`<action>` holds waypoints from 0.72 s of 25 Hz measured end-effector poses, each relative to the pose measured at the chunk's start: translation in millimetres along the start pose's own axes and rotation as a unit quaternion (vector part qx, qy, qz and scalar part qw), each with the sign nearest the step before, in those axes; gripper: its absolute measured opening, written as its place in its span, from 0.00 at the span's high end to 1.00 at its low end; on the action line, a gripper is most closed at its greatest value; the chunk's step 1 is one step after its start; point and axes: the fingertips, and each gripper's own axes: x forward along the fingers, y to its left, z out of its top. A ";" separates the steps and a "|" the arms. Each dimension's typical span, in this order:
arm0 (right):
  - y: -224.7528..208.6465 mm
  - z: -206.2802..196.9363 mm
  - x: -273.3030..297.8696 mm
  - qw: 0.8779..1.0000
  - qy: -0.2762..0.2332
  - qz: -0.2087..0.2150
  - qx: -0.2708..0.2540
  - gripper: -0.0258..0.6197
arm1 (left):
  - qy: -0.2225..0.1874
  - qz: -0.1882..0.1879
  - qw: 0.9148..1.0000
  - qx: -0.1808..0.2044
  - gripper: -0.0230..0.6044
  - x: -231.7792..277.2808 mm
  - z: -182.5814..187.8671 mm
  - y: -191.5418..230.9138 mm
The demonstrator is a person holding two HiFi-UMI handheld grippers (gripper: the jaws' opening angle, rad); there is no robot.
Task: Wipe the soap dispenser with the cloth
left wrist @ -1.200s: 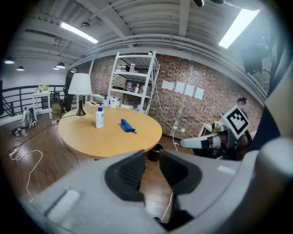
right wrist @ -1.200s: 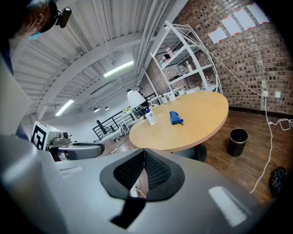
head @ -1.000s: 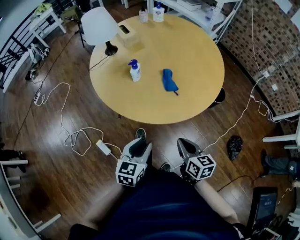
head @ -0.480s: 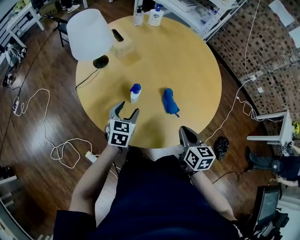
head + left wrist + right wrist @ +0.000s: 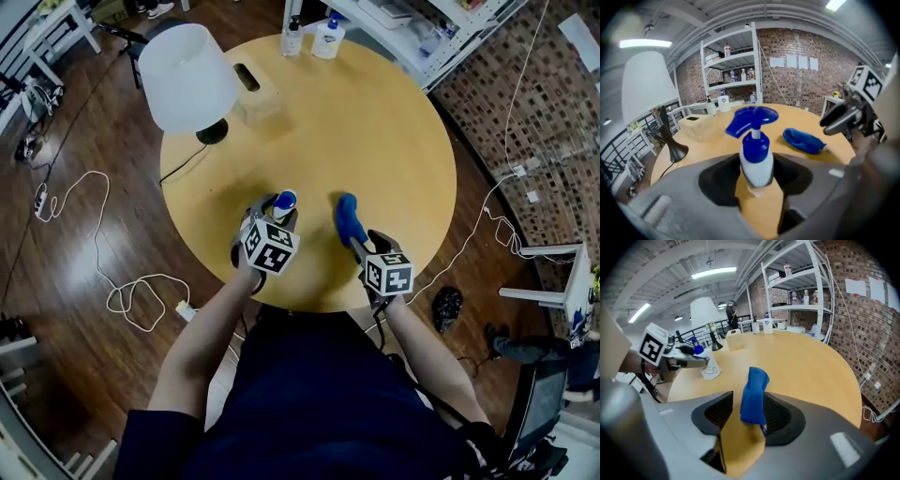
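A white soap dispenser [image 5: 284,202] with a blue pump head stands upright on the round wooden table [image 5: 375,122]. It is between the jaws of my left gripper [image 5: 273,212], which have just been closing; the pads look close to its sides without clearly pressing. In the left gripper view the dispenser [image 5: 756,159] fills most of the gap. To its right lies a crumpled blue cloth [image 5: 349,217]. My right gripper [image 5: 364,240] has just opened, and the cloth [image 5: 753,394] lies on the table between its spread jaws, ungripped.
A white-shaded lamp [image 5: 187,66] and a tissue box [image 5: 255,94] stand at the table's far left. Two bottles [image 5: 328,37] sit at its far edge. Cables trail over the wooden floor [image 5: 122,281] on the left. Shelving and a brick wall are behind.
Both grippers have moved from in front of my body out over the table, the left to the dispenser and the right to the cloth. The right jaws were shut and now stand apart.
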 end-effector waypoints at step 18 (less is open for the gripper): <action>77.0 61.5 -0.1 0.979 -0.066 0.180 -0.068 0.80 | -0.019 -0.083 0.995 0.046 0.63 -45.3 -26.3 -97.7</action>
